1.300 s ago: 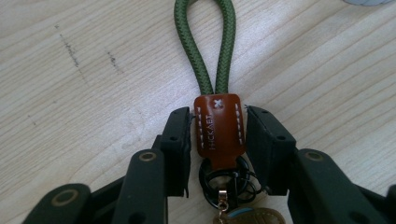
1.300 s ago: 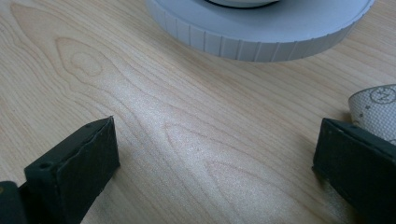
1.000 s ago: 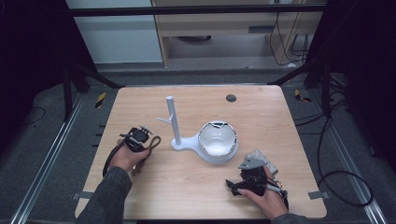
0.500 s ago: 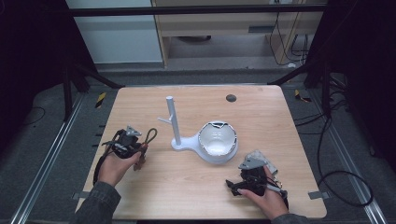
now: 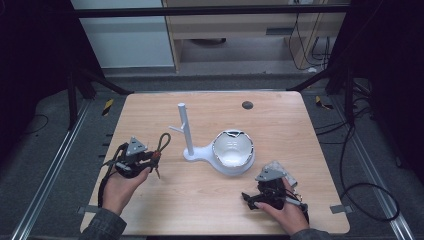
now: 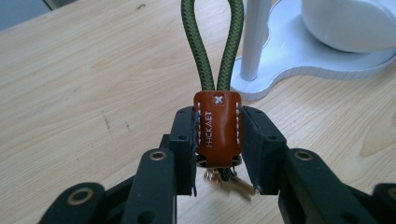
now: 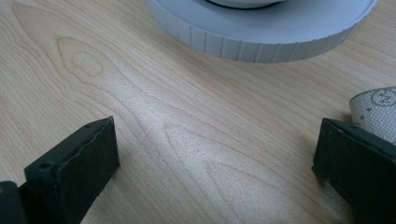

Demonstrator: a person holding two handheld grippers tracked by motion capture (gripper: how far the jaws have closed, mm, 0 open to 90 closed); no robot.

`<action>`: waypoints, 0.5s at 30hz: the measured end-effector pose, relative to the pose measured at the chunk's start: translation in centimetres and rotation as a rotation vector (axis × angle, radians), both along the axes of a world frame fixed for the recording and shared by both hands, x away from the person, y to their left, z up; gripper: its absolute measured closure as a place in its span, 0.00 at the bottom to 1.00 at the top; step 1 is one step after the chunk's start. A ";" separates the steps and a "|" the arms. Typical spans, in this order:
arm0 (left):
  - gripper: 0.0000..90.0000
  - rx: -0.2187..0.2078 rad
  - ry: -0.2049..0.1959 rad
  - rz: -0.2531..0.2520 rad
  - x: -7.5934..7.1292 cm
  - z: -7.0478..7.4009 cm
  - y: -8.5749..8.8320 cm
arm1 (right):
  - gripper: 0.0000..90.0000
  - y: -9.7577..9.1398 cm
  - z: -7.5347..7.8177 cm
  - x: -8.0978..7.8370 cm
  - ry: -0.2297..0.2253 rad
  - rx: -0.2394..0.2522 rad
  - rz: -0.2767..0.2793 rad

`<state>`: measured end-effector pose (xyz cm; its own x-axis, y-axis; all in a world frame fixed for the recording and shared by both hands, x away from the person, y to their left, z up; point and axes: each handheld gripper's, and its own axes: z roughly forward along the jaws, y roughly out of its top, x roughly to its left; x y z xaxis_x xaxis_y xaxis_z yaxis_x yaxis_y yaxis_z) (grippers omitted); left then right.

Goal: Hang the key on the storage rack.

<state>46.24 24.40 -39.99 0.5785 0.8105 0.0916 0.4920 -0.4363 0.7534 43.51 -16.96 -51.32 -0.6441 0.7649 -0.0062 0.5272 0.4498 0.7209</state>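
Key strap [image 6: 217, 126] now farther from stand [image 5: 186, 131]

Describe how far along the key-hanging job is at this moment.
Done: the left gripper jaws are shut on the key fob's brown leather tab. In hand: its green cord loop points toward the white stand. Left: hooking the loop on a peg. The right gripper rests open.

The high view is dim and soft, its surroundings nearly black; only the table [image 5: 210, 200] is evenly lit from above, with faint shadows. The left gripper view is bright: the leather tab [image 6: 218, 126] is sharp, while the stand [image 6: 299, 56] behind it blurs. In the right gripper view a pale sheen lies across the wood, and the near jaws look soft.
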 end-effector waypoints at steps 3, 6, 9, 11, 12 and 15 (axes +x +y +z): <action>0.74 -0.018 -0.025 -0.010 -0.5 0.2 -0.3 | 0.00 0.0 0.0 0.0 0.002 0.001 0.000; 0.74 -0.033 -0.037 -0.018 -0.9 0.3 -0.5 | 0.00 0.0 0.0 0.0 0.001 0.001 0.000; 0.74 -0.040 -0.054 -0.031 -1.6 0.5 -0.8 | 0.00 0.0 0.0 0.0 0.001 0.000 0.000; 0.74 -0.045 -0.061 -0.032 -1.7 0.6 -0.9 | 0.00 0.0 0.0 0.0 0.003 0.002 -0.001; 0.74 -0.045 -0.061 -0.032 -1.7 0.6 -0.9 | 0.00 0.0 0.0 0.0 0.003 0.002 -0.001; 0.74 -0.058 -0.070 -0.037 -2.0 0.7 -1.0 | 0.00 0.0 0.0 0.0 0.002 0.001 0.000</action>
<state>44.29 23.43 -39.31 0.6022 0.7937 0.0867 0.4215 -0.4082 0.8098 43.51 -16.96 -51.31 -0.6443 0.7647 -0.0040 0.5284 0.4490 0.7206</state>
